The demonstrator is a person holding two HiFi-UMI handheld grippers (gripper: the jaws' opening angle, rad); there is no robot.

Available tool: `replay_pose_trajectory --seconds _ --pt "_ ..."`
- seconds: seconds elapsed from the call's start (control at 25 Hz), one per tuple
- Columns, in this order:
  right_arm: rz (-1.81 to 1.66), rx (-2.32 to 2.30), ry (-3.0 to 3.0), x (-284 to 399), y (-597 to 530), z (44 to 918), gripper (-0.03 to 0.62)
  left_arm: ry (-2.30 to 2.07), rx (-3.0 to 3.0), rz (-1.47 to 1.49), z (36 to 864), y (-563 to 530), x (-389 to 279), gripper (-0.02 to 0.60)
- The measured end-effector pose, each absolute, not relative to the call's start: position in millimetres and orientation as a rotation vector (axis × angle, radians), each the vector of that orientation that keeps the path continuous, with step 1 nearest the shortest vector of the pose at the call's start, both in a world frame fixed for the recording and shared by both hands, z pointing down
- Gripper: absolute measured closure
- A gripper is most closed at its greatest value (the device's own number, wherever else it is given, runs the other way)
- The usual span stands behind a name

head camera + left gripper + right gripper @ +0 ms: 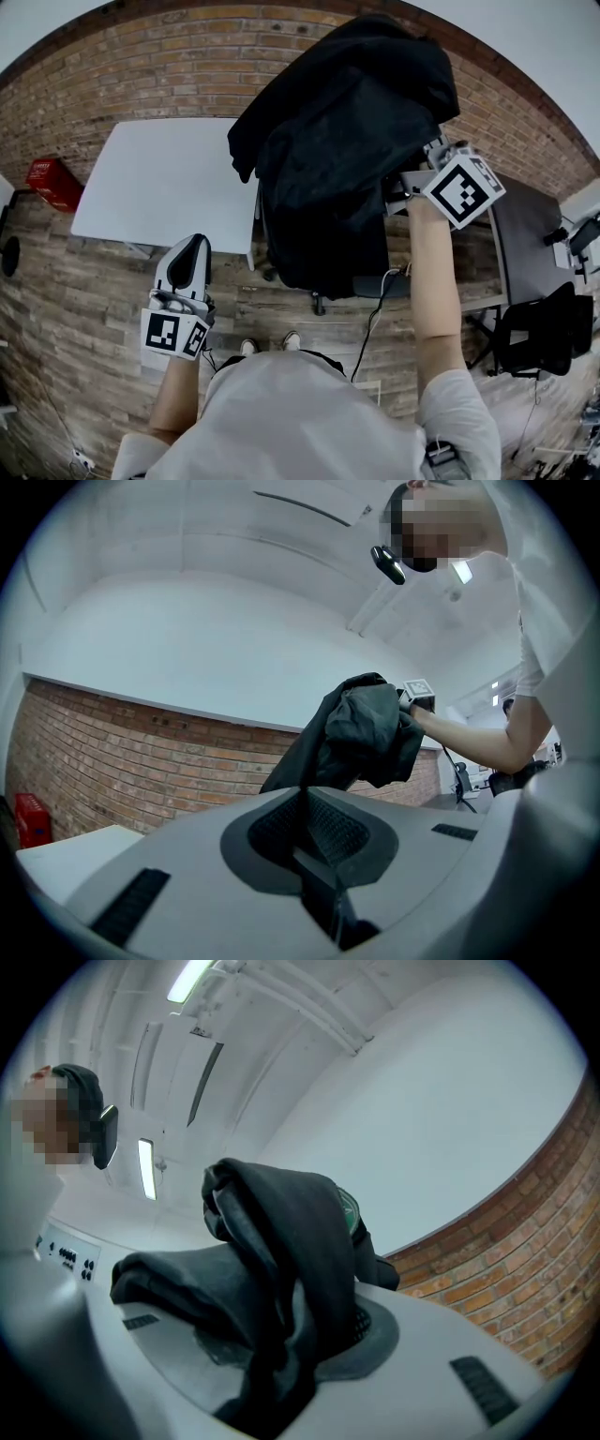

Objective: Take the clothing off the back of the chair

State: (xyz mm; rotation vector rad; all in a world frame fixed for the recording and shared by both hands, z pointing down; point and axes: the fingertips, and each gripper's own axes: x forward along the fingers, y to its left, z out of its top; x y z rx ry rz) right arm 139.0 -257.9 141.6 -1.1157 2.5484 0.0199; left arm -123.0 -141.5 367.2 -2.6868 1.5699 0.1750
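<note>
A black jacket (337,141) hangs bunched in the air in the head view, lifted up in front of the brick wall. My right gripper (412,192) is shut on its right edge. In the right gripper view the dark cloth (291,1241) is folded over and pinched between the jaws of this gripper (291,1335). The chair is almost wholly hidden under the jacket; only a base leg (317,302) shows below the hem. My left gripper (190,251) hovers low at the left, shut and empty, well apart from the jacket (361,733), which it sees from the side. Its pads (305,803) meet.
A white table (159,178) stands left of the chair, with a red box (52,183) on the floor beyond it. A grey desk (525,234) and a black bag (548,333) are at the right. A cable (375,309) trails on the floor near my feet (267,345).
</note>
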Motion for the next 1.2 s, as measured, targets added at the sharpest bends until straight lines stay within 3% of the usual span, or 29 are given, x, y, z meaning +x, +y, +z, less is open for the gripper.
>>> replay_pose_trajectory --seconds 0.76,1.2 --pt "0.161 -1.434 2.335 265.5 -220.8 124.7 0.456 1.563 -2.701 0.153 368.8 -141.1 -131.9 0.543" --pt "0.126 -1.678 2.26 321.4 -203.7 172.6 0.456 1.58 -2.672 0.125 369.1 -147.1 -138.8 0.543"
